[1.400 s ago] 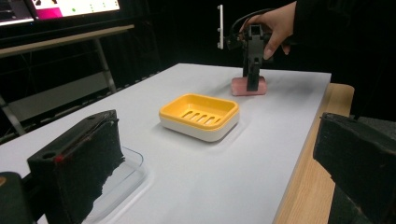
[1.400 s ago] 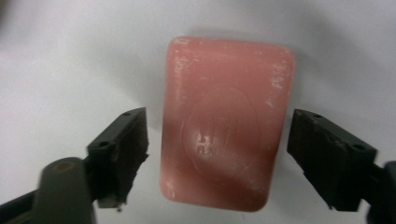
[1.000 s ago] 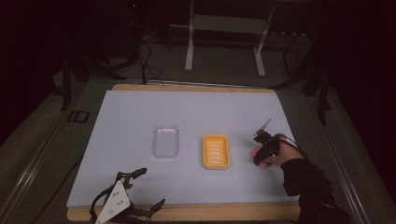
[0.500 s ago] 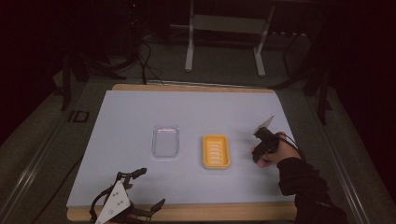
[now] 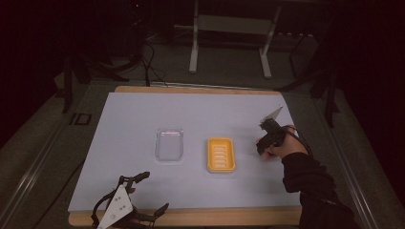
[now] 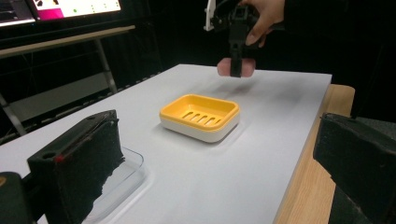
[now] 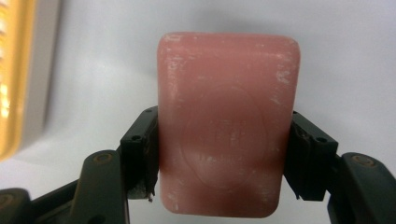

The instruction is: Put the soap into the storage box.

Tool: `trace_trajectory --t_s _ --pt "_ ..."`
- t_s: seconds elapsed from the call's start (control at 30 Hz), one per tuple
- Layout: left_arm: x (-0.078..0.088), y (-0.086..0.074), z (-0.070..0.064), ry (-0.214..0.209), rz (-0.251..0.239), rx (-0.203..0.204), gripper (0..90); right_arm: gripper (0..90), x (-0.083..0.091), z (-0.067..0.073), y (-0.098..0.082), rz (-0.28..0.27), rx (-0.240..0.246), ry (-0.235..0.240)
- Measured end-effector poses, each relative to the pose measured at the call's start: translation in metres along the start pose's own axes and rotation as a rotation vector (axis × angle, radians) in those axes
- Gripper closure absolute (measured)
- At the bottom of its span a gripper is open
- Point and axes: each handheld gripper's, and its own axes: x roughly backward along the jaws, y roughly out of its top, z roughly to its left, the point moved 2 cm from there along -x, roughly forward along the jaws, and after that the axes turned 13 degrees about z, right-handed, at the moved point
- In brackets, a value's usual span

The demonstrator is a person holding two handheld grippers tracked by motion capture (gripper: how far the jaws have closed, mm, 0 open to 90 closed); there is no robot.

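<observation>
Over on the pale blue-white mat (image 5: 143, 119), a clear, shallow plastic tray (image 5: 169, 144) sits near the middle, with nothing in it. The mat covers most of a wooden tabletop (image 5: 191, 89), whose bare edge peeks out along the far side and the near side. Beyond the table, a white metal stand (image 5: 229, 43) rises on two legs from the dark grey floor. Cables (image 5: 148, 62) snake across that floor at the far left. A small dark rectangular frame (image 5: 80, 119) lies just off the mat's left edge. In the left gripper view, a lit monitor (image 6: 70, 7) glows up at the top left, above a long wooden desk edge (image 6: 60, 42).
</observation>
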Motion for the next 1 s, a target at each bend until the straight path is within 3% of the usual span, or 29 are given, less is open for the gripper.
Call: trace_trajectory --t_s 0.37,0.47,0.73,1.0 --pt "0.0 0.0 0.0 0.0 0.0 0.003 1.7 37.4 0.026 0.028 0.01 -0.045 -0.004 0.044" --pt "0.001 0.0 0.001 0.002 -0.005 0.008 1.7 37.4 0.028 0.039 0.013 -0.051 -0.008 0.086" --pt "0.002 0.0 0.001 0.005 -0.006 0.007 1.7 37.5 0.027 0.067 0.021 -0.085 -0.043 0.132" --pt "0.001 0.0 0.001 0.004 -0.004 0.008 1.7 37.5 0.029 0.1 0.024 -0.077 -0.002 0.134"
